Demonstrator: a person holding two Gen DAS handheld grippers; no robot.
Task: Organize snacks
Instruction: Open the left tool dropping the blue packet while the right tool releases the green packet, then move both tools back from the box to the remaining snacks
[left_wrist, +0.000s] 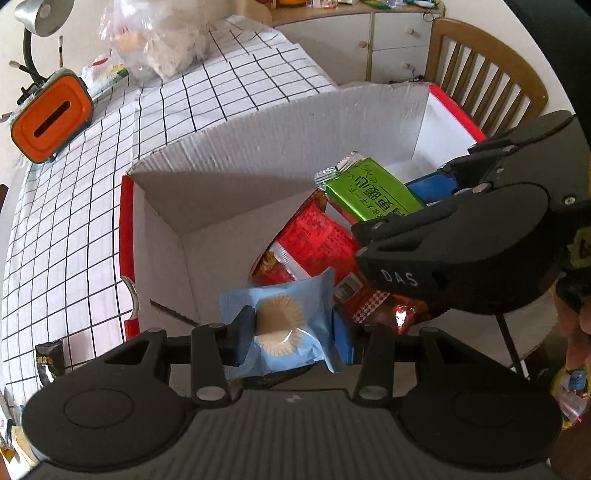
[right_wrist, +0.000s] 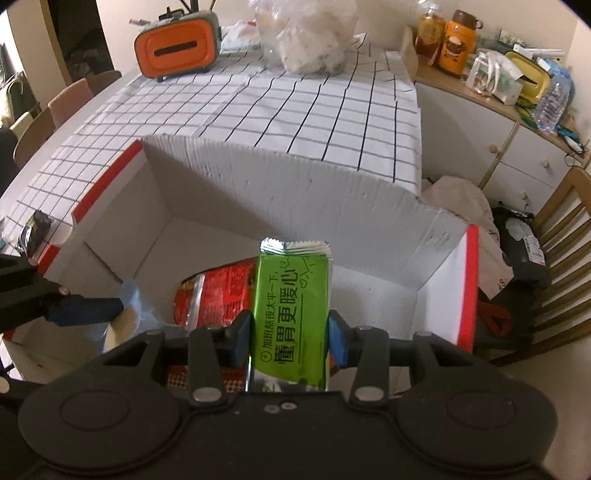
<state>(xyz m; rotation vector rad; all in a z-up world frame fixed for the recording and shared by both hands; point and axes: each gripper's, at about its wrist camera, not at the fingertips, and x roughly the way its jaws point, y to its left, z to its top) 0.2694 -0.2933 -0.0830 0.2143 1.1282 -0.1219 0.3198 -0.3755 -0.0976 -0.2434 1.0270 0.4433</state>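
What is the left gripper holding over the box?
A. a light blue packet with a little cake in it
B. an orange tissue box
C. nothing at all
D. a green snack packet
A: in the left wrist view, the left gripper is clamped on the light blue cake packet above the cardboard box, while the right gripper has the green packet.

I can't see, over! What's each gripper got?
Left gripper clamps blue cake pack. Right gripper clamps green packet. Both above box; red bag inside.
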